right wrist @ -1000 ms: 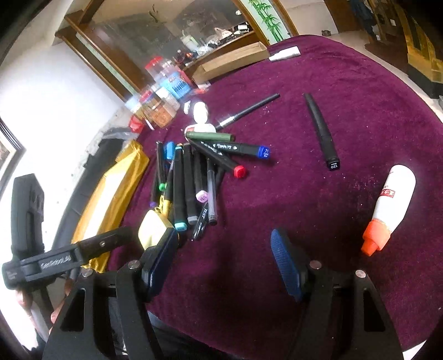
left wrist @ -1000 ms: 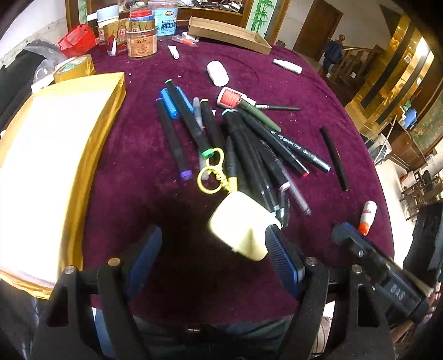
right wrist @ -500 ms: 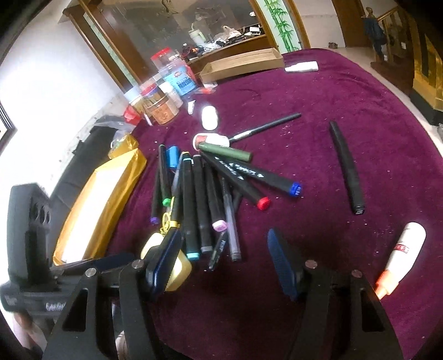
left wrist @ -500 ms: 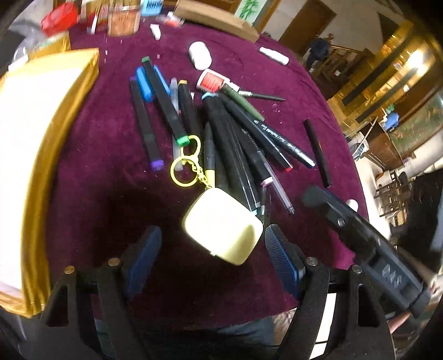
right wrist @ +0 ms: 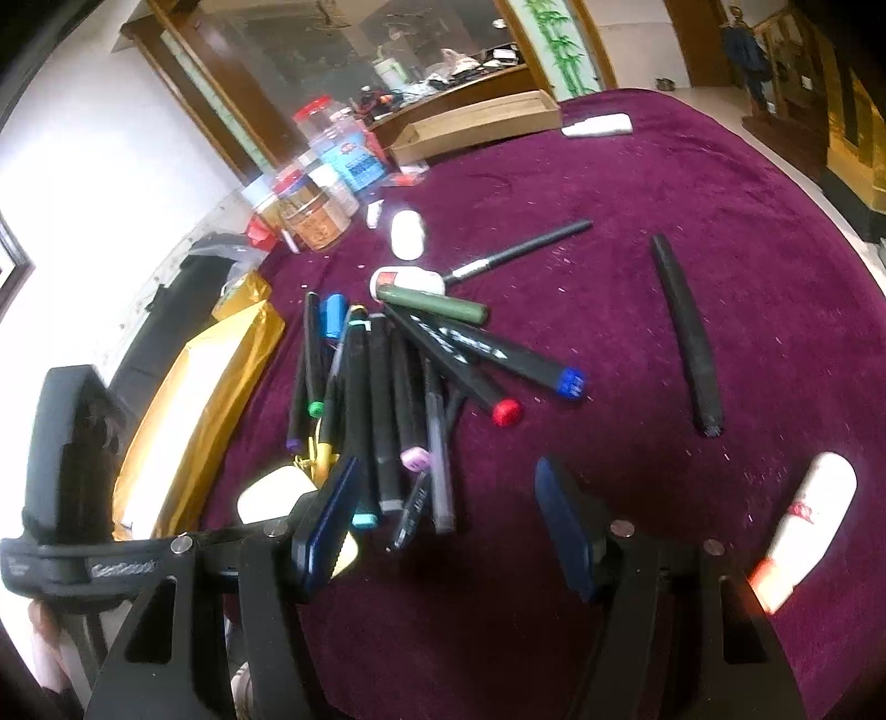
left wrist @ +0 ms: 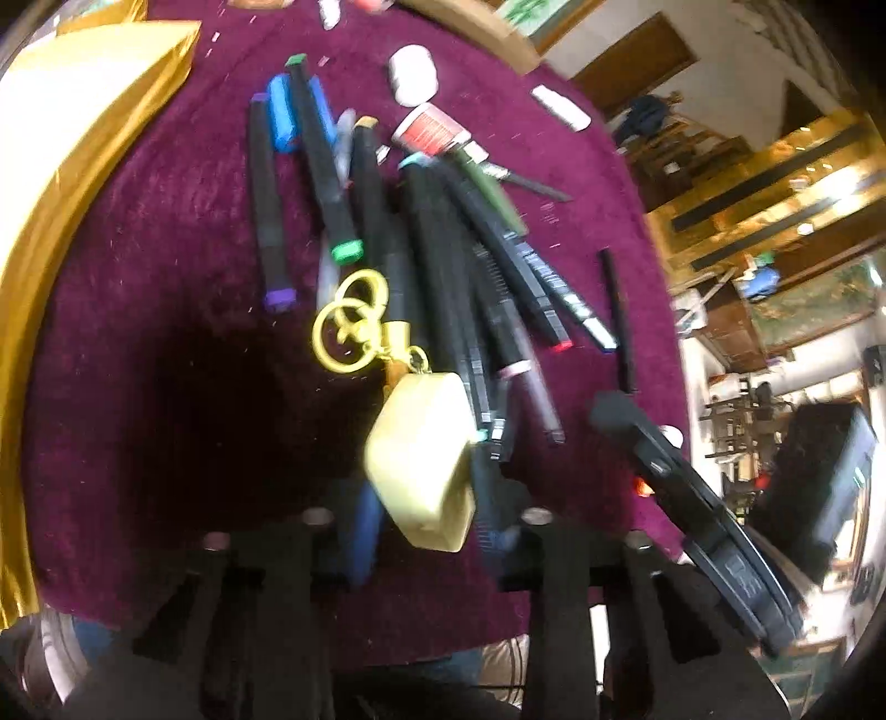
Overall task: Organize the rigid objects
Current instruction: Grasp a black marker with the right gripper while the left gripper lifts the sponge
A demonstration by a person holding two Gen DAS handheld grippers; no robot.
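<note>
1. Table (right wrist: 720,221): round, covered in burgundy velvet cloth, flecked with pale lint.
2. Flat gold-foil package (left wrist: 66,111): lies on the table's left side, its near end running past the table's edge.
3. Cluster of clear plastic jars with red lids (right wrist: 315,216): at the far edge of the table, upright, touching one another. One carries a blue label (right wrist: 357,160).
4. Black fabric bag (right wrist: 183,288): off the table's left edge, beside the package.
5. Dark wood-framed glass panel (right wrist: 360,55): on the wall behind the jars, contents blurred.
6. Green bamboo painting (right wrist: 559,50): right of the panel.
7. Person in dark clothing (right wrist: 745,50): standing well beyond the table.
8. Brown wooden door (left wrist: 637,61): in the background wall.
</note>
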